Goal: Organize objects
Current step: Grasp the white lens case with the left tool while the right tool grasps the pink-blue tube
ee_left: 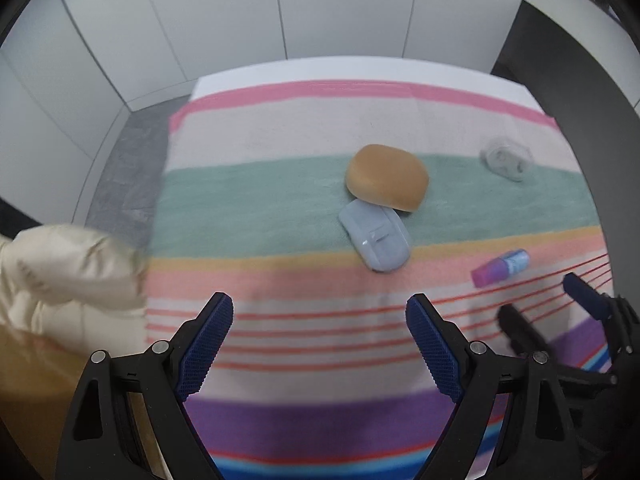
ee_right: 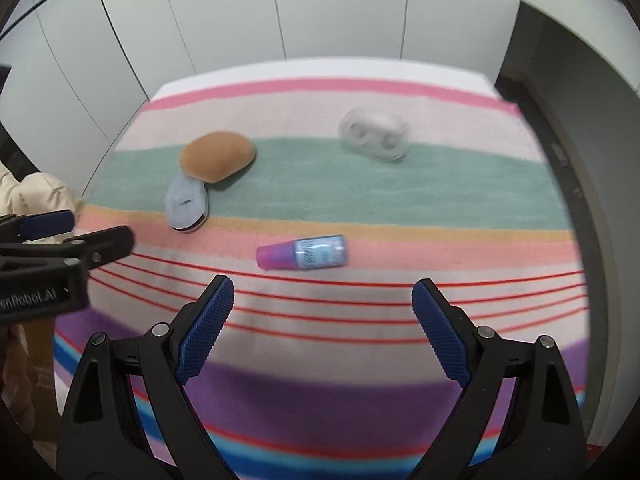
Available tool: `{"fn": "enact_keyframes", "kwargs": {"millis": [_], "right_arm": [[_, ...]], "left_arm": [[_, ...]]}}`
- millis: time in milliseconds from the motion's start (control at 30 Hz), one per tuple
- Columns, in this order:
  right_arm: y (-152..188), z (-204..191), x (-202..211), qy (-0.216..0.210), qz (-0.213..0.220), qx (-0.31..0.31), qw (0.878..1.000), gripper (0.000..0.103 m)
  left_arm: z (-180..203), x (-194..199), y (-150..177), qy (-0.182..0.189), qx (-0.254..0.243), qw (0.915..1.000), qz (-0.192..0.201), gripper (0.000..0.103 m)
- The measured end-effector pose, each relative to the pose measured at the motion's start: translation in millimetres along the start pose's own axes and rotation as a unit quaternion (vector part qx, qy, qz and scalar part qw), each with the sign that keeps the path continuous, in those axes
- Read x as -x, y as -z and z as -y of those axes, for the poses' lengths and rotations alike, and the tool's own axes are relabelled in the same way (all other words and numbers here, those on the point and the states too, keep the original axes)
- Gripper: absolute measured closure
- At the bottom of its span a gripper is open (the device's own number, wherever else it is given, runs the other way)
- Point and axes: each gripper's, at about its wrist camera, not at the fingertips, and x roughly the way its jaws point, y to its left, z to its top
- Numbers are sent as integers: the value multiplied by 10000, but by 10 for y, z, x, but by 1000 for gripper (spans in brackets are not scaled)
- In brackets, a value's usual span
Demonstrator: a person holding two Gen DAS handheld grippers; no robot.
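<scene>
1. Left gripper (ee_left: pixel 320 312): jaws spread wide, nothing between the blue pads, just striped cloth (ee_left: pixel 280 200) under them. It's tilted steeply down at the table.
2. Right gripper (ee_right: pixel 323 300): same deal, wide apart and empty, over the red-line stripes.
3. Closest thing to the right one is a little bottle (ee_right: pixel 304 253) with a pink-purple cap, lying on its side on the peach stripe just past the fingertips.
4. Ahead of the left one there's a pale blue case (ee_left: pixel 376 238), and a tan bun-shaped thing (ee_left: pixel 387 182) sits touching its far end, maybe overlapping it a bit.
5. Further back right, a whitish two-hole piece (ee_right: pixel 372 133) rests on the green stripe, well apart from the rest. Too blurry to tell what it is.
6. A cream puffy sleeve (ee_left: pixel 68 268) shows at the left edge.
</scene>
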Motion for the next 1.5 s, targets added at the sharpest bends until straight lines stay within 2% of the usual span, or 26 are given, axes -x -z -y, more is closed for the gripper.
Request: {"fn": "enact_keyframes", "kwargs": {"millis": [167, 267, 367, 433, 567, 667, 700, 767, 800, 833, 933, 1267, 1500], "right_arm": [[2, -78, -294, 78, 122, 131, 9998, 10], [32, -89, -340, 156, 372, 415, 9983, 11], [65, -72, -320, 110, 622, 561, 9964, 25], [63, -49, -302, 120, 711, 560, 9958, 43], [58, -15, -295, 106, 732, 544, 9958, 43], [68, -33, -302, 108, 748, 565, 9955, 43], [82, -36, -272, 100, 749, 569, 9955, 43], [98, -44, -240, 104, 728, 552, 9958, 43], [97, -38, -230, 115, 710, 549, 9959, 43], [96, -36, -221, 112, 687, 530, 9962, 43], [61, 9, -219, 85, 608, 438, 9972, 43], [14, 28, -123, 109, 417, 305, 9986, 43], [-111, 15, 328, 111, 585, 352, 9976, 43]], "left_arm": [[52, -354, -152, -18, -196, 9998, 22, 13], [67, -466, -233, 390, -287, 9987, 173, 7], [81, -515, -288, 577, -332, 9974, 264, 6], [98, -569, -288, 759, -356, 9962, 225, 4], [253, -566, -206, 493, -859, 9944, 374, 4], [294, -530, -143, 563, -927, 9929, 497, 4], [290, -520, -144, 547, -867, 9933, 530, 5], [282, -477, -139, 495, -774, 9937, 645, 20], [282, -435, -145, 475, -713, 9937, 720, 46], [292, -403, -168, 392, -664, 9945, 709, 44], [235, -412, -220, 576, -505, 9952, 609, 44], [216, -180, -119, 363, -331, 9972, 561, 44], [81, 409, -175, 208, -201, 9964, 793, 44]]}}
